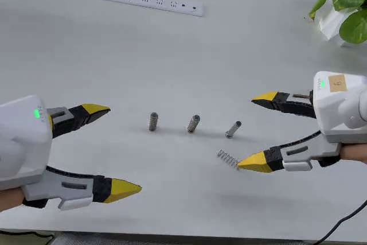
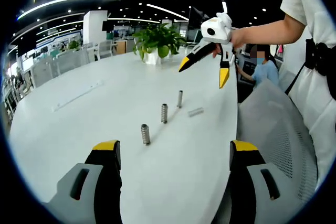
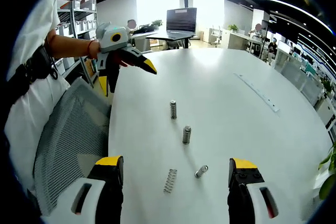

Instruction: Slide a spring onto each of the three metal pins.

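Head view: three pins [image 1: 153, 114] [image 1: 196, 117] [image 1: 233, 128], three springs [image 1: 153, 123] [image 1: 192, 125] [image 1: 227, 158]

The right gripper [image 3: 176, 162] holds its yellow-tipped jaws wide apart over the white table [image 3: 236, 119]. Between them lies a loose spring [image 3: 170, 180], just beside a bare pin [image 3: 201, 171]. Beyond, a middle pin [image 3: 186, 135] and a far pin [image 3: 172, 109] each carry a spring.

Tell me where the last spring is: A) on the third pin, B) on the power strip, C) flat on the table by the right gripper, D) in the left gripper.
C: the loose spring lies flat on the table beside the open right gripper's lower tip, near the third pin.
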`<action>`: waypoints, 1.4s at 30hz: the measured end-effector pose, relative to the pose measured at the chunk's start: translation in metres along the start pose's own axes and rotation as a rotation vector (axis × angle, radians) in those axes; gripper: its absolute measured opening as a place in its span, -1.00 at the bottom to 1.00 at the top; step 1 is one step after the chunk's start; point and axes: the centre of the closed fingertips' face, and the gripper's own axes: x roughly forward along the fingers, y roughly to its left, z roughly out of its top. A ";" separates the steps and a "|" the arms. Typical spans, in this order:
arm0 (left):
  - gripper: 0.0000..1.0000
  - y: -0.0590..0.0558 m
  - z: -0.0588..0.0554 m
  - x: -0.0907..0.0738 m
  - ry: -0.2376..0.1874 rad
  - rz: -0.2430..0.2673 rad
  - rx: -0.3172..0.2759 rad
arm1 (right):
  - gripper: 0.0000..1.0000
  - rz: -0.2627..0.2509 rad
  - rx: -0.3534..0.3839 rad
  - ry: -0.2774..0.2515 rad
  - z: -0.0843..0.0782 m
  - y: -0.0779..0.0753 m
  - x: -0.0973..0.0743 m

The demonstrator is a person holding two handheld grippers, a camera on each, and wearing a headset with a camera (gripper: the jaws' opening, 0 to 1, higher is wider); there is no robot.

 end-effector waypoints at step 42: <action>-0.41 -0.064 -0.001 0.186 0.454 -0.204 0.536 | 0.72 -0.195 0.212 -0.164 -0.080 0.006 -0.068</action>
